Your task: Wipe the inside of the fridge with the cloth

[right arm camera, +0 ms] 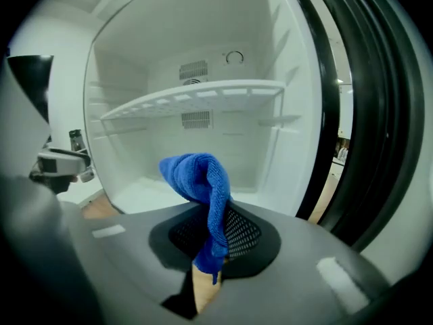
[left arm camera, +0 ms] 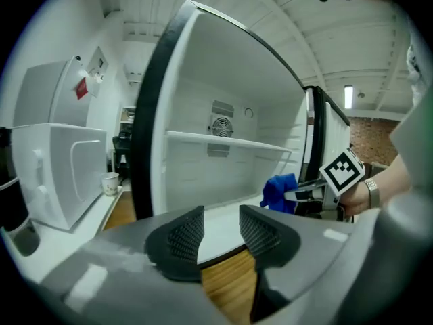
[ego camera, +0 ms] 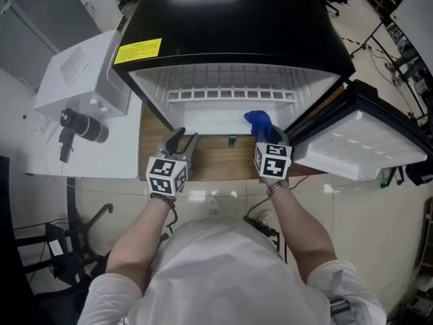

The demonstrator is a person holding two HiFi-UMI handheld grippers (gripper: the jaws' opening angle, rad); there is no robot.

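r gripper (right arm camera: 213,232) fingers clamped on blue cloth (right arm camera: 199,178) at fridge (ego camera: 223,117) mouth; l gripper (left arm camera: 221,232) fingers apart, empty. door (ego camera: 358,144) open; wiping prob not begun, all left.

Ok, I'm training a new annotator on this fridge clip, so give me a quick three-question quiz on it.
1. True or false: the fridge door is shut.
2. What is between the jaws of the left tool?
3. Which tool grips the blue cloth? A) left tool B) right tool C) neither

Key:
1. False. It stands open.
2. Nothing. The jaws stand apart.
3. B
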